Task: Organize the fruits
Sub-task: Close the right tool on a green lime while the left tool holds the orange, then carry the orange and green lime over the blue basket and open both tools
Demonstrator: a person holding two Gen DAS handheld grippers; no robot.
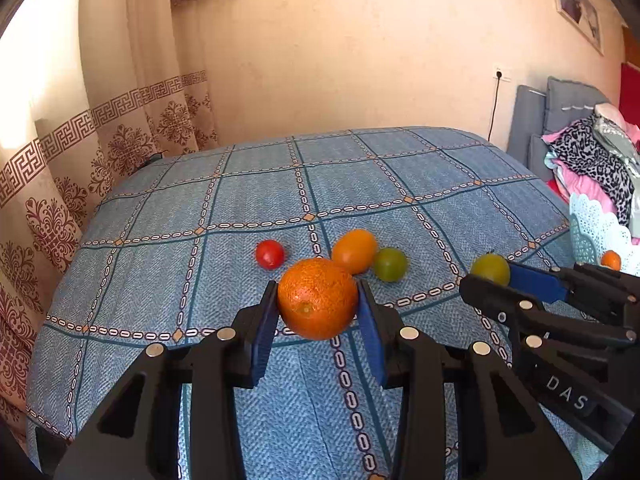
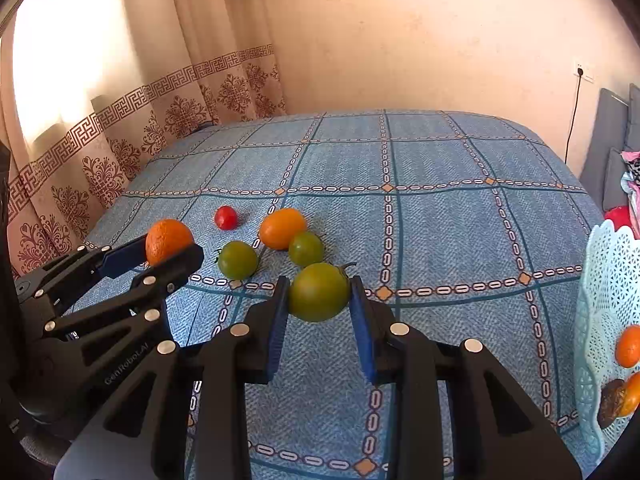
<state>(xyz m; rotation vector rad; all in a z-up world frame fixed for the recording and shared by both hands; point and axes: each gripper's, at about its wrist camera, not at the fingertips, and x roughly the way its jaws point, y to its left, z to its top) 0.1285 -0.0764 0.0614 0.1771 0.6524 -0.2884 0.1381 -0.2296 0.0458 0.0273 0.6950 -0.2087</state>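
Left gripper [image 1: 318, 304] jaws clamped across orange [image 1: 317, 298] middle: firm, pebbled rind grips well. Right gripper [image 2: 319, 300] jaws pinch green tomato [image 2: 319, 291]: smooth, bruisable, wants gentle squeeze.

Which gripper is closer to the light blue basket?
Right. The right gripper, holding a green tomato, is beside the basket. The left gripper, holding an orange, is on the far side, further from it.
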